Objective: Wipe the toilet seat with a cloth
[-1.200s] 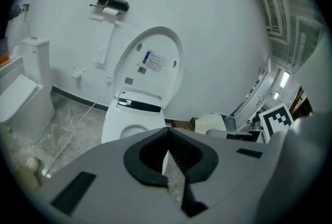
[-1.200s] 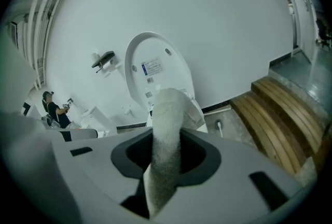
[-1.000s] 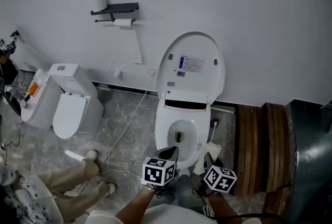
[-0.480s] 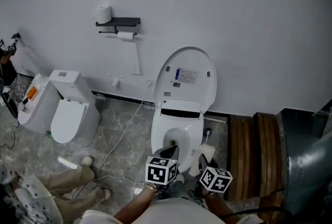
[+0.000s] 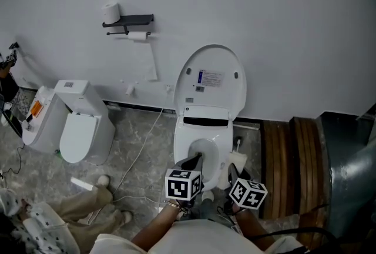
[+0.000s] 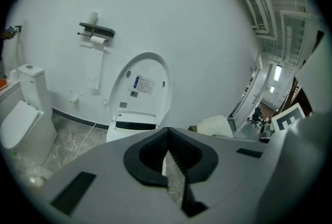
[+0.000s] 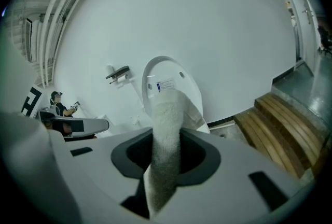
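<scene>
Cloth [image 5: 238,159] first. In the head view it is a pale scrap poking out of the right tool [image 5: 234,171], just beside the toilet [image 5: 202,150] at the bowl's 3 o'clock. Whether it touches the rim I cannot tell. The lid [image 5: 212,79] stands raised against the wall at 12 o'clock. The left tool [image 5: 194,160] hangs over the bowl's front edge at 6 o'clock, dark against the opening. Marker cubes cover most of both tools, so their jaws cannot be read from here. The arms behind them are cut off by the bottom edge. A second toilet [image 5: 79,123] stands well apart at 9 o'clock, and wooden boards [image 5: 291,159] lie at 3 o'clock.

In the left gripper view, the left tool [image 6: 167,151] has its jaws drawn together with nothing between them; only a thin slit of floor shows. Its grey body hides the seat and bowl, so only the lid [image 6: 142,85] and the hinge end rise above it at 11 o'clock. A pale lump at 3 o'clock is too blurred to name.

In the right gripper view, the right tool [image 7: 165,166] is clamped on the cloth [image 7: 167,135]. The fuzzy strip stands up past the tips and covers the lower lid [image 7: 166,75] at 12 o'clock. The seat is wholly hidden behind cloth and tool. The boards [image 7: 280,124] run off at 3 o'clock.
</scene>
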### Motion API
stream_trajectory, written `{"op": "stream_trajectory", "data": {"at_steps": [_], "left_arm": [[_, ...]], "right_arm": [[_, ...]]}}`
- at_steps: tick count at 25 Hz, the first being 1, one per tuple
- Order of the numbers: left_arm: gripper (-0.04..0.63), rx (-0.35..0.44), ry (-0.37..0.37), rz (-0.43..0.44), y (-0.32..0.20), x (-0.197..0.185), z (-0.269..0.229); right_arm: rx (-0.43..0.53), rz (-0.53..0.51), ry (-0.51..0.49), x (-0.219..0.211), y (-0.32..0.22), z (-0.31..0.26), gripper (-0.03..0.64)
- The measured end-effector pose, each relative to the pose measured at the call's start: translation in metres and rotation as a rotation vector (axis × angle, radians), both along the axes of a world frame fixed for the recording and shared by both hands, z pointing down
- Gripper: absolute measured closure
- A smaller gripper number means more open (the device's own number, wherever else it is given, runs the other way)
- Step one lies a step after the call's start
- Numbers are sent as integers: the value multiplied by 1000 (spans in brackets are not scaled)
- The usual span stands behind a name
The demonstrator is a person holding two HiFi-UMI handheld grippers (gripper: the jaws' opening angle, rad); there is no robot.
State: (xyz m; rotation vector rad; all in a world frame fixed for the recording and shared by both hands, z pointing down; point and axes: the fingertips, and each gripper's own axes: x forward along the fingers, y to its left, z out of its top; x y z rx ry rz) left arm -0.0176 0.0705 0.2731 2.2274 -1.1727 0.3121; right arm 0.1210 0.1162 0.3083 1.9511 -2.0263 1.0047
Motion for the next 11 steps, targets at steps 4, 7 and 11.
{"op": "stream_trajectory", "data": {"at_steps": [4, 7, 11], "left_arm": [[584, 1, -1, 3, -6, 3, 0], [584, -3, 0, 5, -3, 5, 3], [584, -6, 3, 9, -3, 7, 4]], "right_arm": [[4, -9, 19, 1, -6, -4, 517], [-4, -17, 16, -1, -6, -1, 517], [-8, -32, 16, -4, -8, 1, 517]]}}
